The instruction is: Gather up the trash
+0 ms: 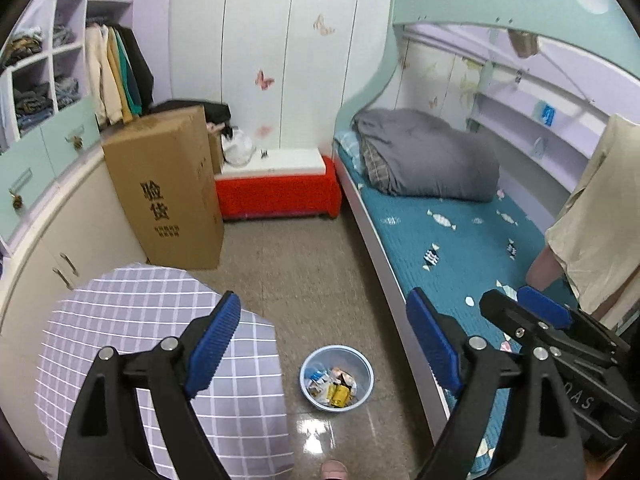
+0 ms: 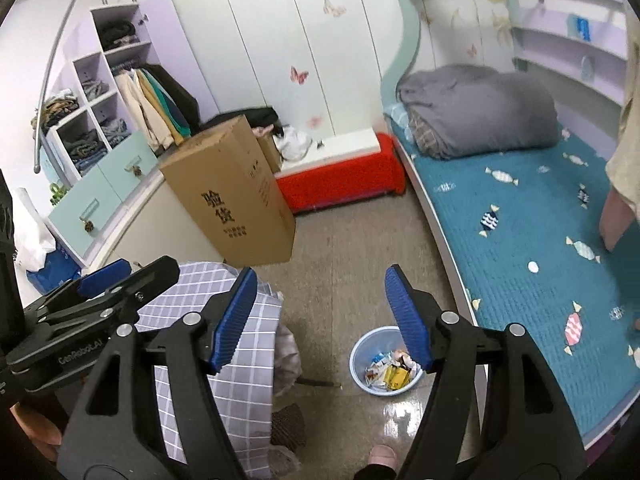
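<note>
A small blue waste bin (image 1: 337, 376) (image 2: 383, 362) stands on the floor beside the bed, holding several crumpled wrappers, some yellow (image 1: 338, 394) (image 2: 396, 376). My left gripper (image 1: 324, 344) hangs high above the floor, open, with nothing between its blue pads. My right gripper (image 2: 320, 316) is also open and empty, raised above the bin. In the left wrist view the right gripper (image 1: 540, 320) shows at the right edge over the bed. In the right wrist view the left gripper (image 2: 108, 280) shows at the left.
A round table under a lilac checked cloth (image 1: 160, 360) (image 2: 224, 340) stands left of the bin. Behind it stand a tall cardboard box (image 1: 168, 188) (image 2: 232, 192) and a red bench (image 1: 280, 192). The bed with a teal cover (image 1: 460, 248) (image 2: 532, 232) fills the right. A person's foot (image 1: 334, 470) shows below.
</note>
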`<state>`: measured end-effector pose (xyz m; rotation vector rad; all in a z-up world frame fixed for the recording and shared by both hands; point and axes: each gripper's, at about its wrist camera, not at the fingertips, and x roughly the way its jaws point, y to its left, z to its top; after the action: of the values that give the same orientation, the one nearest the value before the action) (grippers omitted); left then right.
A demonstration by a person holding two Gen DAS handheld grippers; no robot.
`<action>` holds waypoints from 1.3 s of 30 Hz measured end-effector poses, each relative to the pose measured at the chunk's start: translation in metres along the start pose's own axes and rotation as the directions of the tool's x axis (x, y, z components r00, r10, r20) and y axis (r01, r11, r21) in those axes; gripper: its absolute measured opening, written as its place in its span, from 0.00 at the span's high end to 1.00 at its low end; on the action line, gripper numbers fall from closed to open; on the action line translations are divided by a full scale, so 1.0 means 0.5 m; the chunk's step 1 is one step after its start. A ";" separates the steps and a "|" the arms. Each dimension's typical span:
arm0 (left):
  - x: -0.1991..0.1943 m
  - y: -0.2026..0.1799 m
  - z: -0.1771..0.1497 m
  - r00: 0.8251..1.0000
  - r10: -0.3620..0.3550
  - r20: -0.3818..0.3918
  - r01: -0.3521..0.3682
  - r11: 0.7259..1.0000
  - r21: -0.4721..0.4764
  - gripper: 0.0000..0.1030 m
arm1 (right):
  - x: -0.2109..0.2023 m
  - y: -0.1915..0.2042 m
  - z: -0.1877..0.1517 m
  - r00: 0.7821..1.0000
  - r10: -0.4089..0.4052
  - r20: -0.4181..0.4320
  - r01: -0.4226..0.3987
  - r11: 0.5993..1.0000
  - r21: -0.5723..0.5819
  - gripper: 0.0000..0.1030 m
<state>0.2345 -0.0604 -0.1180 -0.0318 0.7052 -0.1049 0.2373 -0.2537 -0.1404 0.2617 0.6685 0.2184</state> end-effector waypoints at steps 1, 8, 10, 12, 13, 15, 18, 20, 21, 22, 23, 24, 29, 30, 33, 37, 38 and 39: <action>-0.021 0.005 -0.005 1.000 0.000 0.013 0.000 1.000 0.005 0.18 | -0.022 0.013 -0.008 1.000 -0.004 0.020 0.004 1.000 -0.001 0.34; -0.194 0.048 -0.062 0.993 0.017 0.114 -0.023 0.998 0.057 0.14 | -0.154 0.088 -0.063 0.992 -0.017 0.124 0.018 1.000 -0.013 0.29; -0.226 0.052 -0.073 0.992 0.011 0.128 -0.021 0.997 0.073 0.13 | -0.188 0.108 -0.080 0.988 -0.026 0.152 0.029 0.999 -0.020 0.26; -0.259 0.057 -0.087 0.990 0.011 0.144 -0.023 0.996 0.081 0.12 | -0.220 0.123 -0.098 0.983 -0.037 0.177 0.043 0.999 -0.026 0.26; -0.272 0.060 -0.093 0.989 0.009 0.146 -0.021 0.997 0.080 0.12 | -0.234 0.131 -0.105 0.982 -0.040 0.186 0.046 0.999 -0.027 0.26; -0.299 0.063 -0.103 0.989 0.003 0.151 -0.015 0.997 0.076 0.12 | -0.255 0.139 -0.118 0.980 -0.045 0.192 0.051 0.998 -0.024 0.24; -0.328 0.066 -0.111 0.987 -0.005 0.160 -0.008 0.997 0.076 0.10 | -0.284 0.149 -0.130 0.977 -0.054 0.207 0.061 0.998 -0.028 0.23; -0.338 0.063 -0.112 0.986 -0.007 0.169 -0.006 0.997 0.076 0.09 | -0.300 0.153 -0.140 0.975 -0.060 0.214 0.069 0.997 -0.032 0.22; -0.346 0.062 -0.113 0.984 -0.007 0.176 -0.006 0.997 0.074 0.09 | -0.307 0.151 -0.144 0.974 -0.061 0.216 0.070 0.997 -0.032 0.21; -0.352 0.060 -0.114 0.984 -0.008 0.180 -0.006 0.997 0.074 0.09 | -0.314 0.150 -0.145 0.973 -0.062 0.221 0.071 0.997 -0.031 0.21; -0.357 0.057 -0.115 0.983 -0.009 0.184 -0.004 0.997 0.073 0.09 | -0.319 0.148 -0.146 0.973 -0.062 0.224 0.071 0.997 -0.031 0.21; -0.360 0.056 -0.114 0.982 -0.010 0.189 -0.003 0.997 0.072 0.09 | -0.323 0.148 -0.147 0.972 -0.062 0.228 0.072 0.997 -0.033 0.21; -0.367 0.053 -0.111 0.981 -0.010 0.193 -0.002 0.998 0.058 0.09 | -0.342 0.145 -0.149 0.969 -0.059 0.239 0.071 0.996 -0.046 0.20; -0.369 0.052 -0.111 0.981 -0.009 0.192 -0.002 0.998 0.057 0.09 | -0.344 0.144 -0.147 0.969 -0.057 0.242 0.070 0.996 -0.050 0.20; -0.370 0.050 -0.107 0.981 -0.004 0.196 -0.008 0.998 0.057 0.09 | -0.346 0.143 -0.146 0.968 -0.051 0.246 0.067 0.996 -0.055 0.20; -0.373 0.046 -0.106 0.978 -0.001 0.207 -0.012 0.998 0.062 0.09 | -0.347 0.142 -0.149 0.969 -0.046 0.245 0.061 0.997 -0.053 0.20; -0.374 0.044 -0.106 0.978 0.001 0.211 -0.015 0.998 0.063 0.09 | -0.348 0.141 -0.148 0.969 -0.044 0.245 0.059 0.997 -0.054 0.20; -0.375 0.042 -0.106 0.977 0.000 0.212 -0.014 0.998 0.064 0.09 | -0.349 0.140 -0.147 0.969 -0.042 0.245 0.057 0.997 -0.054 0.20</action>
<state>0.0600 -0.0190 -0.0388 0.0220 0.4884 -0.1159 0.0492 -0.2243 -0.0733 0.2097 0.4229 0.1553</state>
